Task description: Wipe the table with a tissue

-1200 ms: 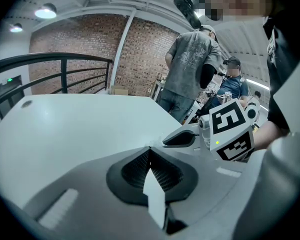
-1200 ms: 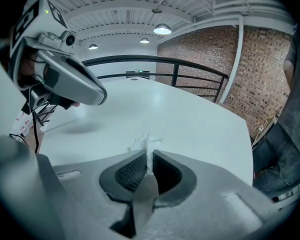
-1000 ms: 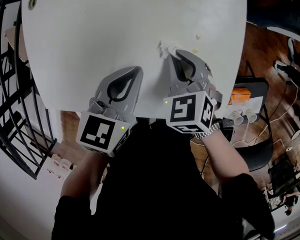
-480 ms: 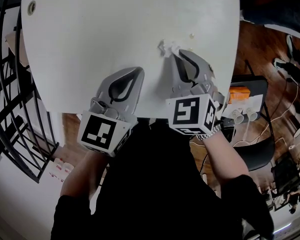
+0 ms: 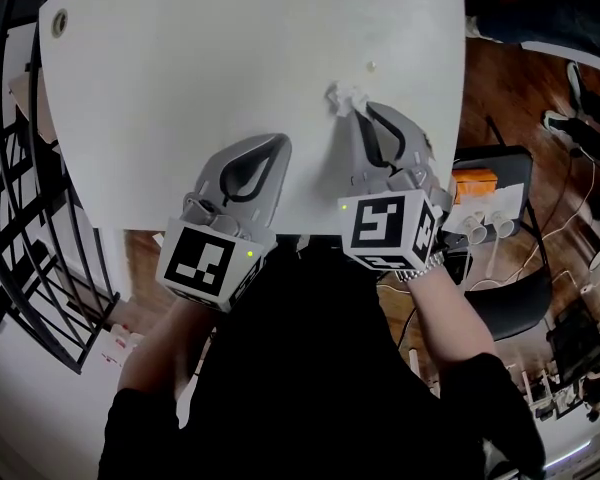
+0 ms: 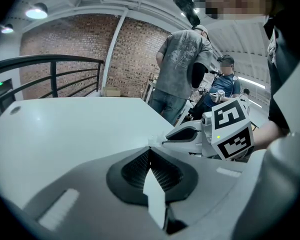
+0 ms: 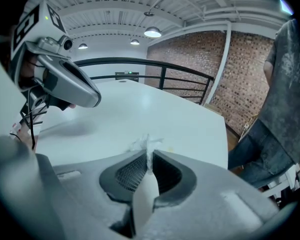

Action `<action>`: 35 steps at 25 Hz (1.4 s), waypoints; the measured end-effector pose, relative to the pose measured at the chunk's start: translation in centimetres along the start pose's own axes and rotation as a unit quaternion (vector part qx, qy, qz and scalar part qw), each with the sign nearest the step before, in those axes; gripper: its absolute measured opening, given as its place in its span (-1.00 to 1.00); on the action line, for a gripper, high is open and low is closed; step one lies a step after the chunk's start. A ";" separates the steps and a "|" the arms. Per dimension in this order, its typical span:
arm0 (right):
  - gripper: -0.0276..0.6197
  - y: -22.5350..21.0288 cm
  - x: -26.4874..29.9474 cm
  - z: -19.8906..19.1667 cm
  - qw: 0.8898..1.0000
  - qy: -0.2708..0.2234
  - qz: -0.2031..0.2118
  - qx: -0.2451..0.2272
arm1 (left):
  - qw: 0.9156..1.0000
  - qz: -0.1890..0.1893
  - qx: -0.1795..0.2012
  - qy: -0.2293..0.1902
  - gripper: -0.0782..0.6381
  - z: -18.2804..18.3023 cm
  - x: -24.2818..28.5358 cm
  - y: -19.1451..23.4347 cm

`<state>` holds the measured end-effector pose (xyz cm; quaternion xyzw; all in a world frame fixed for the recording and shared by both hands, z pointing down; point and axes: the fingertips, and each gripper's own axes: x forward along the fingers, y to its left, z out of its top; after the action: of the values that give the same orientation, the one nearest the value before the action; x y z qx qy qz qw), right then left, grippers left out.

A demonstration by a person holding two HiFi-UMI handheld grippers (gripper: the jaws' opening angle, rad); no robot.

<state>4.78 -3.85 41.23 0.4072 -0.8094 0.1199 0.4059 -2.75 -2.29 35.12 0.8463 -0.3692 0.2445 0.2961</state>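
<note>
White tissue (image 5: 344, 97), just a small crumpled wad, is pinched at the very tip of the right gripper (image 5: 353, 111). The jaws are squeezed onto it so only a tuft pokes out past the tips, which is seen best in the right gripper view. The wad is pressed down on the table (image 5: 230, 48) toward its right side. It's probably held low and forward like that so the paper, not the plastic, gets dragged over the surface. A tiny pale speck (image 5: 371, 66) can be spotted a bit farther out and slightly right of the wad, and that looks like the likely target for the next stroke. The left gripper (image 5: 278, 143) is parked by the table's near edge, left of the other one, jaws pressed together with nothing between them, apparently held clear of the wiping path. Wiping is judged under way, not finished.
</note>
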 end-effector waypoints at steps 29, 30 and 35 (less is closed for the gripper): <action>-0.83 -1.7 1.4 -1.6 1.000 0.026 -0.008 0.004 | 1.000 -0.007 -0.002 0.010 -0.73 0.2 1.8 0.3; -0.83 -1.7 1.5 -1.6 1.000 0.026 -0.008 0.004 | 1.000 -0.007 -0.003 0.011 -0.73 0.2 1.8 0.3; -0.83 -2.0 1.8 -1.3 1.000 0.025 -0.008 0.002 | 1.000 -0.007 -0.004 0.009 -0.73 0.5 2.1 0.6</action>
<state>6.43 -5.46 43.12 0.4118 -0.7951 0.1286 0.4264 -1.87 -4.01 36.25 0.8456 -0.3614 0.2482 0.3045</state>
